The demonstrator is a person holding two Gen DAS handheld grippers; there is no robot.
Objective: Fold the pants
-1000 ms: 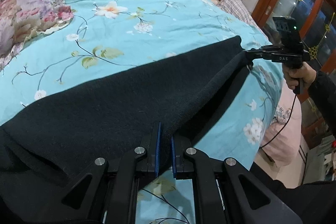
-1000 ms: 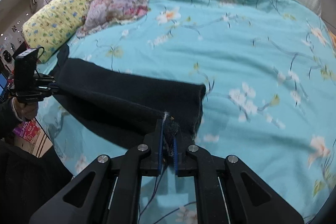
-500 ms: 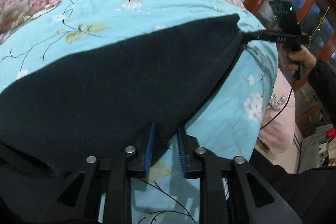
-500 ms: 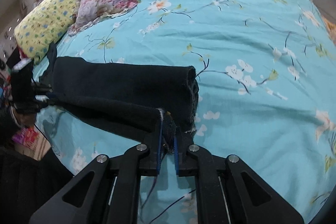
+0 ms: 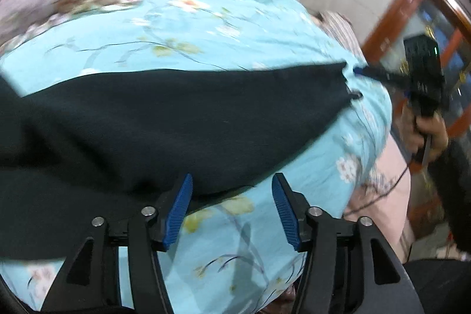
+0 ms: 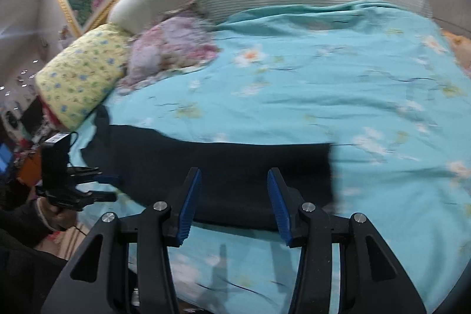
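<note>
Spread over a bed's turquoise floral quilt (image 6: 368, 84), the dark pants (image 5: 176, 119) are laid flat as a long band along the near edge, apparently ready for another fold, with the fingers of left gripper (image 5: 232, 206) and right gripper (image 6: 234, 203) both held apart and empty.

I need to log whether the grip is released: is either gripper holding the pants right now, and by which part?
Nothing is held. The left gripper and right gripper are both open, and the black pants lie loose on the bedspread.
</note>
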